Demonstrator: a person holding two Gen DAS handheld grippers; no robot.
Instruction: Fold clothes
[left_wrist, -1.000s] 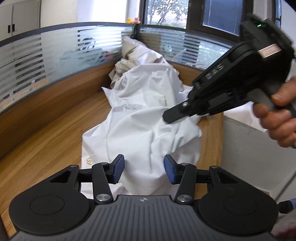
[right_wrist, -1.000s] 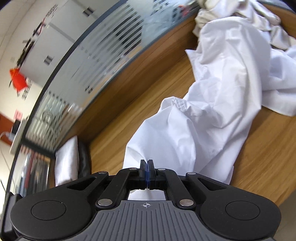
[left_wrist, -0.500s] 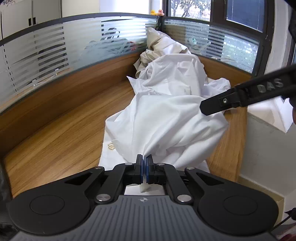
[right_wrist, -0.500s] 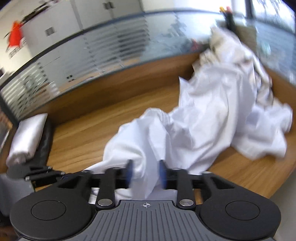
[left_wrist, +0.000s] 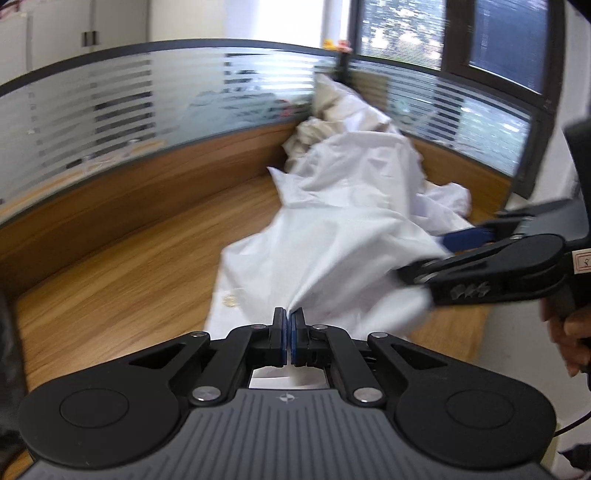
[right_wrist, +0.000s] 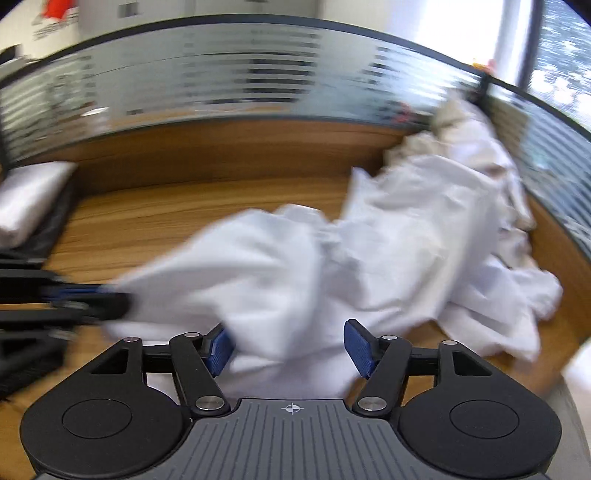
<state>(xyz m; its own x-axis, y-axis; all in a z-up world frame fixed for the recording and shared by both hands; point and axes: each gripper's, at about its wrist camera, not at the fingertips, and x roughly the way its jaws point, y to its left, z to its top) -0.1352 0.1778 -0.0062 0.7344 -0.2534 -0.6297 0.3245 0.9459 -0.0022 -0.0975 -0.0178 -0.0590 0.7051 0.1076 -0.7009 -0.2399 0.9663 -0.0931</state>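
Left gripper (left_wrist: 288, 325) clamped on a pulled-up pinch of the white garment (left_wrist: 332, 236), blue pads pressed together with cloth drawn taut from between them. Right gripper (right_wrist: 290, 345) spread wide, just been opening, jaws straddling a fold of the same garment without pressing on it (seen from the left, reaching in over the cloth). Garment sprawled crumpled along the wooden desk (left_wrist: 122, 258), trailing back to the far corner. Raised lettering on the right gripper's side too blurred to read.
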